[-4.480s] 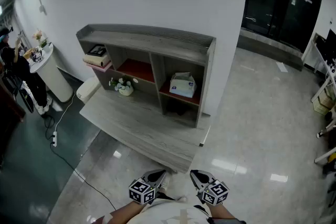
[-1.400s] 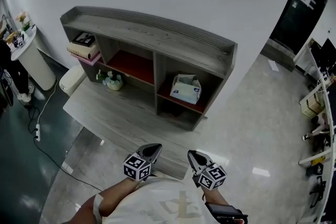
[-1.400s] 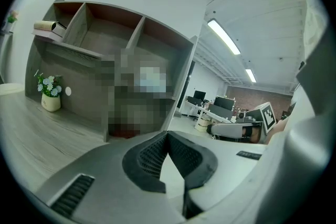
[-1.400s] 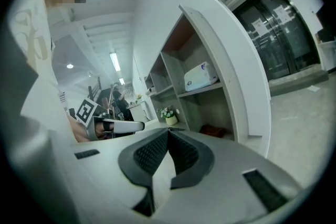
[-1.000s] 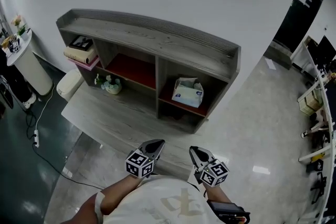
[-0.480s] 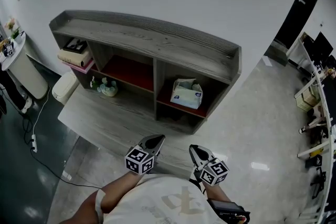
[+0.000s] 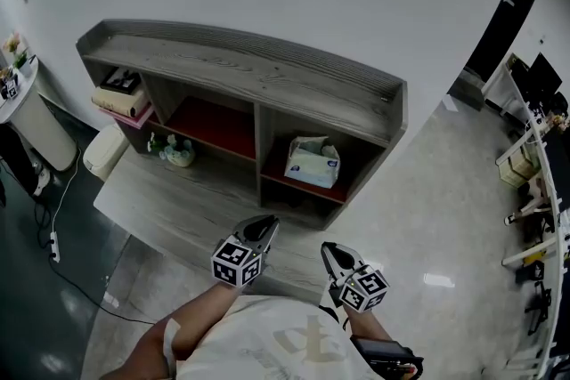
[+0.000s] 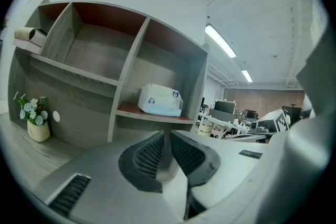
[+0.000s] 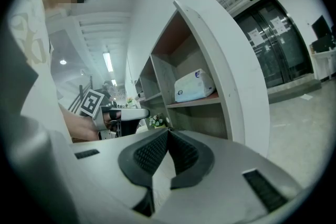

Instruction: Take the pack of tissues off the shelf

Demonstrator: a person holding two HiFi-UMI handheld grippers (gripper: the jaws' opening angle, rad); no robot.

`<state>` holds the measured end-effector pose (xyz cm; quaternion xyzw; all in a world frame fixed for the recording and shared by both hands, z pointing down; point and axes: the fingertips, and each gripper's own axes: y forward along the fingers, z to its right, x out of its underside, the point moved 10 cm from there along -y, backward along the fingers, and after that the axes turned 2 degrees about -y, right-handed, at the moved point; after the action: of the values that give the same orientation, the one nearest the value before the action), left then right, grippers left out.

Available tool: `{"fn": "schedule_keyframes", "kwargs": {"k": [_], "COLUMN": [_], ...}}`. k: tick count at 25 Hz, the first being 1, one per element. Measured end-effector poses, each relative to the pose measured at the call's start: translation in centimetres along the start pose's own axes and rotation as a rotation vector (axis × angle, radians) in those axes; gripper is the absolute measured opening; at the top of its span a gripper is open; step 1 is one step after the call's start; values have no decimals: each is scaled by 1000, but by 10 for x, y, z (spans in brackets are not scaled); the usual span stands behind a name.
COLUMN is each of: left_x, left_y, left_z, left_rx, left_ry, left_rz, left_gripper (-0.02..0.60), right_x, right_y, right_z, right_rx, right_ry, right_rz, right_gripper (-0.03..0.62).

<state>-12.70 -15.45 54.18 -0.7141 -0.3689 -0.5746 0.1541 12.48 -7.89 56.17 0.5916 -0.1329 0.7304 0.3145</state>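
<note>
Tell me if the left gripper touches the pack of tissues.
Apart. Head view: left gripper, jaws opening and empty, sits well short of the pack of tissues.

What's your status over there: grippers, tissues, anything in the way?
Left gripper empty, jaws opening. Right gripper shut, empty. Tissue pack untouched on the shelf's right-hand board. Nothing blocking the reach.

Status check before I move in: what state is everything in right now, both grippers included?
pack of tissues, lying in the right compartment of the shelf, untouched.
left gripper, jaws opening, nothing between them.
right gripper, jaws together, empty.
flower pot, upright on the desk.
books, stacked flat in the left compartment.
</note>
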Motion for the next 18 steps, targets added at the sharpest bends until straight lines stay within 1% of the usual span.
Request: {"fn": "schedule_keyframes", "kwargs": {"k": [3,4,5,11,16,17,18], "left_x": [-10,-14,-18,-45,-65,-69,-72], "left_y": [9,12,15,33,54,58,63], "left_z": [-3,-4,-5,-8,-16,-17,-19], "left_rx": [-8,-11,-15,-34,-111,-119,-126], "left_ry": [13,17,23,64,78,79,80], "left_rz": [17,23,28,61,58,60,62], "left_gripper": [67,104,110,123,127,153,156], "right_x": [-1,-1,-1,-1,2,2,2], "right_y": [3,4,4,7,9,9,9], "right_z": [2,3,3,7,9,10,11], "right_rx": [-1,-2,-3,0,1,3,6], "right_ry": [2,3,3,8,20,23,25], "right_rz": [0,0,-1,-4,-11,-12,-13], "right_gripper": [5,5,5,5,5,5,5]}}
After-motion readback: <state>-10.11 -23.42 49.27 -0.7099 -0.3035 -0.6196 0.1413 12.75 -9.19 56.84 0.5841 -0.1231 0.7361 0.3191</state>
